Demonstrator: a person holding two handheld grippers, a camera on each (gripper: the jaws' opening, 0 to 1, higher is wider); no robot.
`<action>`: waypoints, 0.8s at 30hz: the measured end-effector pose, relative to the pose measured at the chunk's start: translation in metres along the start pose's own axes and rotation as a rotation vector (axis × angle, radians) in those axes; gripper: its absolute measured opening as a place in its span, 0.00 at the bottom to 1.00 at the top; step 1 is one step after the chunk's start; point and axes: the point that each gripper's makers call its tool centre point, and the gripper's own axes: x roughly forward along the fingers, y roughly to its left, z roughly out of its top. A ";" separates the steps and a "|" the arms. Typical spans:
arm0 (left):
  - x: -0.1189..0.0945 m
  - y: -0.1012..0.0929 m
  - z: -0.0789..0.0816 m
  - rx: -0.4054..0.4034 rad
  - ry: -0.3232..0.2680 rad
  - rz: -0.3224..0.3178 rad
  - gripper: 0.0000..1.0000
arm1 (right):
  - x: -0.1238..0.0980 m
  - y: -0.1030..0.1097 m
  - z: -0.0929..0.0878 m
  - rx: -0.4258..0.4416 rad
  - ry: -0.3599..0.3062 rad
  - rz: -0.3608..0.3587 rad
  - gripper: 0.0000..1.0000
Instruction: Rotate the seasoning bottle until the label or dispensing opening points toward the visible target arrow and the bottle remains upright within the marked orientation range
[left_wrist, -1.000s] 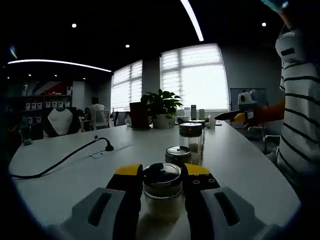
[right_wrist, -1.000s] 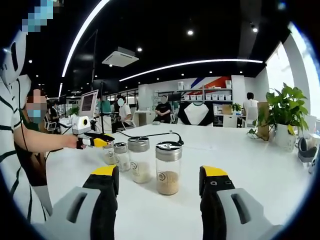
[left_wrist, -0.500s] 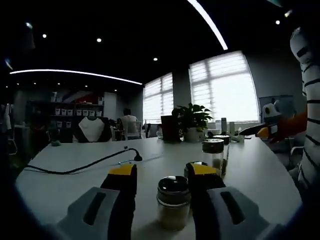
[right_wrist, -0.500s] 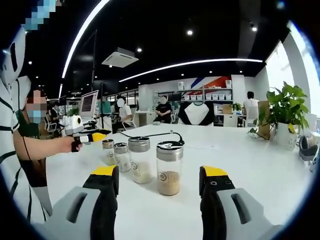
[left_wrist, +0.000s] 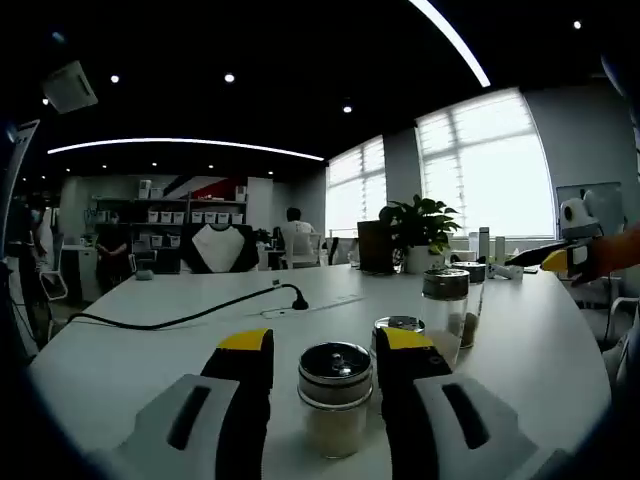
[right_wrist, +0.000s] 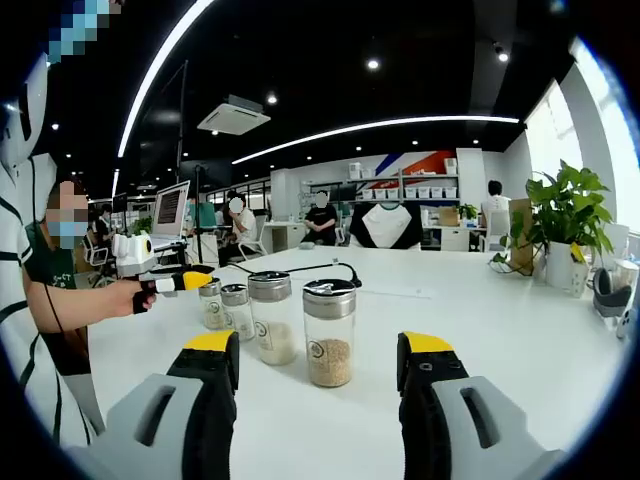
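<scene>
Beneath both tongs lies the long white table (left_wrist: 150, 350). Four glass seasoning bottles with metal caps stand in a row. The left gripper (left_wrist: 322, 350) brackets the short end bottle (left_wrist: 334, 398), contact unclear, apparently positioned for rotation. The right gripper (right_wrist: 318, 350) stands wide, short of the tall end bottle (right_wrist: 329, 332).
</scene>
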 end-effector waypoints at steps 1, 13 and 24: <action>0.000 -0.001 0.000 0.001 0.001 -0.004 0.43 | 0.000 0.000 0.000 -0.002 0.001 0.001 0.64; 0.000 -0.006 -0.018 0.053 0.090 -0.064 0.33 | -0.001 -0.002 0.001 0.002 -0.006 -0.002 0.63; 0.000 -0.007 -0.020 0.015 0.083 -0.137 0.33 | -0.005 -0.005 0.000 0.014 -0.012 -0.012 0.62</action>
